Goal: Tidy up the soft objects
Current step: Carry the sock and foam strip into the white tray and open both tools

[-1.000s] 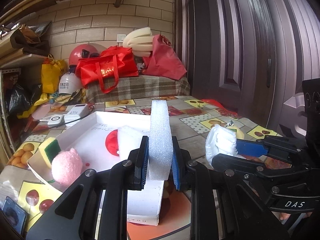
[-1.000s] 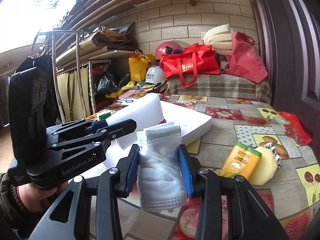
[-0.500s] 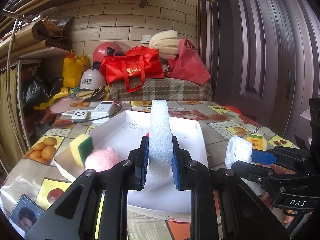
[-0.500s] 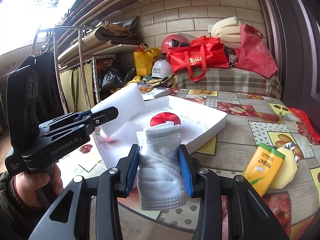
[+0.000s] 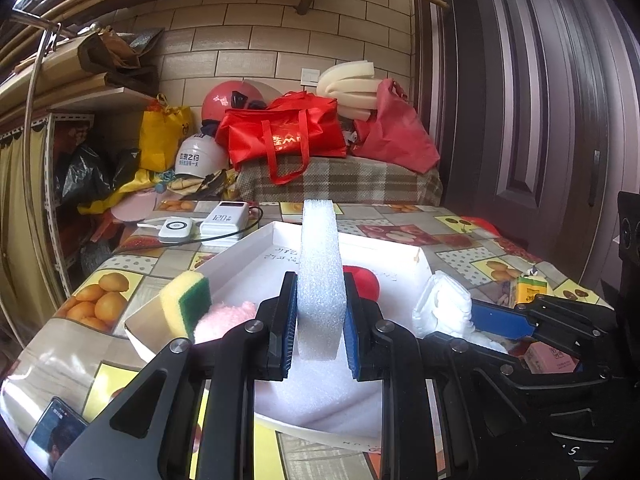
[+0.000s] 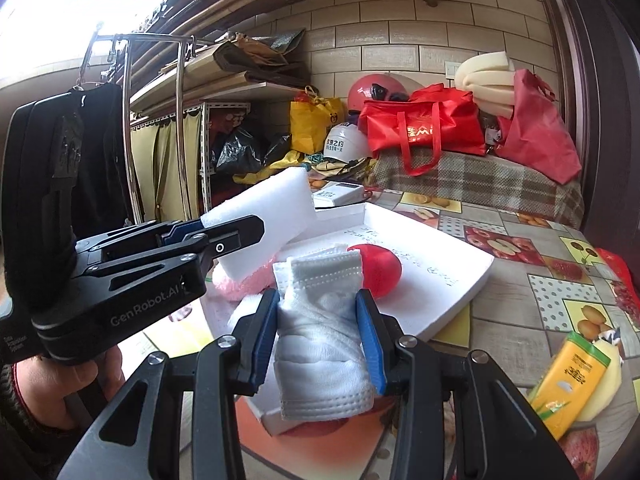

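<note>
My left gripper (image 5: 320,320) is shut on a white foam block (image 5: 320,276), held upright on edge over the near part of a shallow white box (image 5: 384,246). Inside the box lie a yellow-green sponge (image 5: 186,306), a pink fluffy ball (image 5: 224,316) and a red ball (image 5: 362,278). My right gripper (image 6: 318,334) is shut on a folded bundle of white face masks (image 6: 320,320), just above the box's near edge (image 6: 460,300). In the right wrist view the left gripper (image 6: 224,240) with the foam block (image 6: 272,216) hangs at the left, beside the red ball (image 6: 380,272).
A yellow packet (image 6: 572,384) and a pale yellow sponge (image 6: 606,380) lie on the patterned tablecloth right of the box. A power bank (image 5: 230,222) and a white charger (image 5: 174,230) sit behind it, a phone (image 5: 56,432) at the near left. Bags and helmets pile at the back wall (image 5: 288,136).
Both grippers have slid sideways over the table with their loads, so the white box now lies centred beneath them. Neither grip has altered.
</note>
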